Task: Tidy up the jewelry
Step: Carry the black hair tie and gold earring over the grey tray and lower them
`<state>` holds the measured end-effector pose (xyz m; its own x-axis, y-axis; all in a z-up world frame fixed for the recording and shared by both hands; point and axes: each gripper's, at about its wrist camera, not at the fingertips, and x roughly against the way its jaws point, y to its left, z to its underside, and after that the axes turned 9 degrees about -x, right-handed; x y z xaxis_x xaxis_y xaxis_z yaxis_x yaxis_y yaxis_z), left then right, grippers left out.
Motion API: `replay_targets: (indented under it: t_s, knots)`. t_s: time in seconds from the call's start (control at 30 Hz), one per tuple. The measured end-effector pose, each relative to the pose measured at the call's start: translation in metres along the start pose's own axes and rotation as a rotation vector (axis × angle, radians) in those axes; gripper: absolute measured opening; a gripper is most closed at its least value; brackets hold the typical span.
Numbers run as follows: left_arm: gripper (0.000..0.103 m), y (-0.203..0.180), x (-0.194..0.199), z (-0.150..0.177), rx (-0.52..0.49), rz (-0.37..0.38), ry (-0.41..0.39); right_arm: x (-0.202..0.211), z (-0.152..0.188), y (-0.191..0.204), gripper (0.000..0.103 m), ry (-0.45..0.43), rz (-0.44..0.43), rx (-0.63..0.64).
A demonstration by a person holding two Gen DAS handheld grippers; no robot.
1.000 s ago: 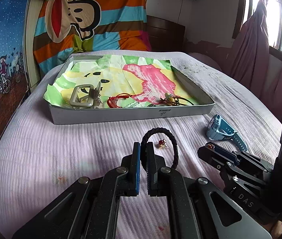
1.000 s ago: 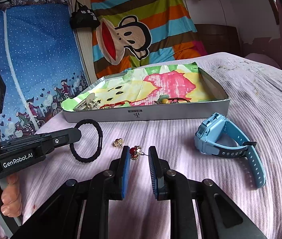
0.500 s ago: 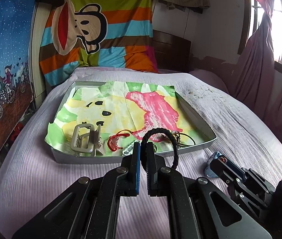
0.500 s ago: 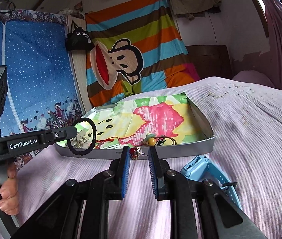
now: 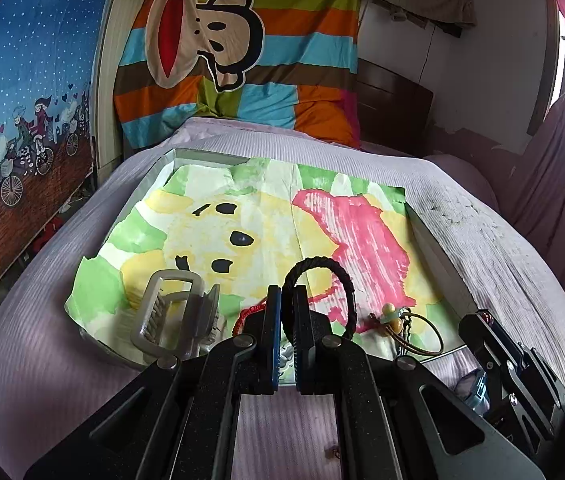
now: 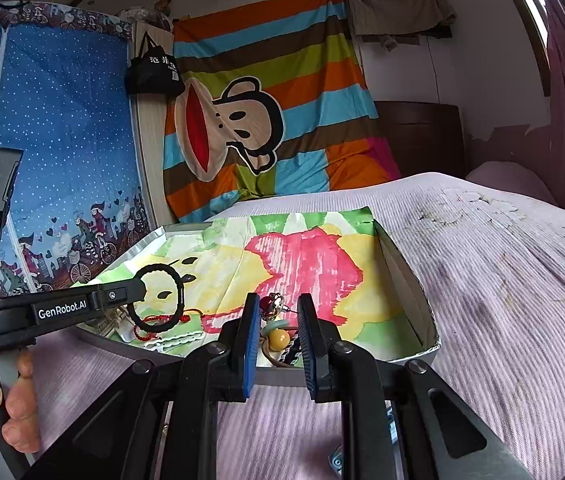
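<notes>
My left gripper (image 5: 287,294) is shut on a black braided bracelet (image 5: 340,276) and holds it above the near edge of the grey tray (image 5: 150,184). The bracelet also shows in the right wrist view (image 6: 174,284). My right gripper (image 6: 276,308) is shut on a small red and gold earring (image 6: 272,304) and holds it over the tray's (image 6: 410,280) near right part. In the tray lie a grey hair clip (image 5: 170,312), a red cord bracelet (image 5: 254,312) and a beaded charm with a thin hair tie (image 5: 394,320).
The tray is lined with a yellow, green and pink paper (image 5: 262,232) and sits on a lilac bedspread (image 5: 502,248). A blue watch (image 5: 472,390) lies on the bed by the right gripper. A striped monkey blanket (image 5: 222,48) hangs behind.
Both grippers have lifted their items off the bed and moved forward over the tray. The bracelet and the earring stayed held. The blue watch is left behind on the bed.
</notes>
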<state>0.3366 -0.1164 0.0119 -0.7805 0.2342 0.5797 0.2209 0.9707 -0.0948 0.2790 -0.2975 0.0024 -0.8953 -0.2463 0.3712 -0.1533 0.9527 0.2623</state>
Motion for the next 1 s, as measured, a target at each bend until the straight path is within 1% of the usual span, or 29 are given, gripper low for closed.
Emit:
replay_targets:
  t_s: [0.1, 0.23, 0.4, 0.67, 0.87, 0.9, 1.0]
  knots:
    - [0.003, -0.002, -0.012, 0.001, -0.018, -0.010, 0.020, -0.011, 0.000, -0.005, 0.017, 0.028, 0.002, -0.013]
    - [0.003, -0.002, -0.029, 0.004, -0.013, -0.015, 0.062, -0.021, 0.004, -0.007, 0.017, 0.069, 0.013, -0.024]
    - [0.003, -0.001, -0.039, 0.007, -0.010, -0.008, 0.081, -0.025, 0.006, -0.008, 0.018, 0.095, 0.014, -0.020]
    - [0.003, 0.000, -0.042, 0.008, -0.007, 0.001, 0.099, -0.033, 0.010, -0.003, 0.018, 0.139, 0.025, 0.003]
    - [0.004, 0.001, -0.041, 0.006, -0.001, 0.015, 0.107, -0.032, 0.010, -0.005, 0.018, 0.136, 0.029, -0.011]
    - [0.004, 0.002, -0.041, 0.006, 0.002, 0.019, 0.106, -0.031, 0.010, -0.006, 0.019, 0.134, 0.029, -0.016]
    - [0.005, 0.003, -0.037, 0.006, 0.002, 0.028, 0.095, -0.027, 0.009, -0.009, 0.027, 0.123, 0.025, -0.030]
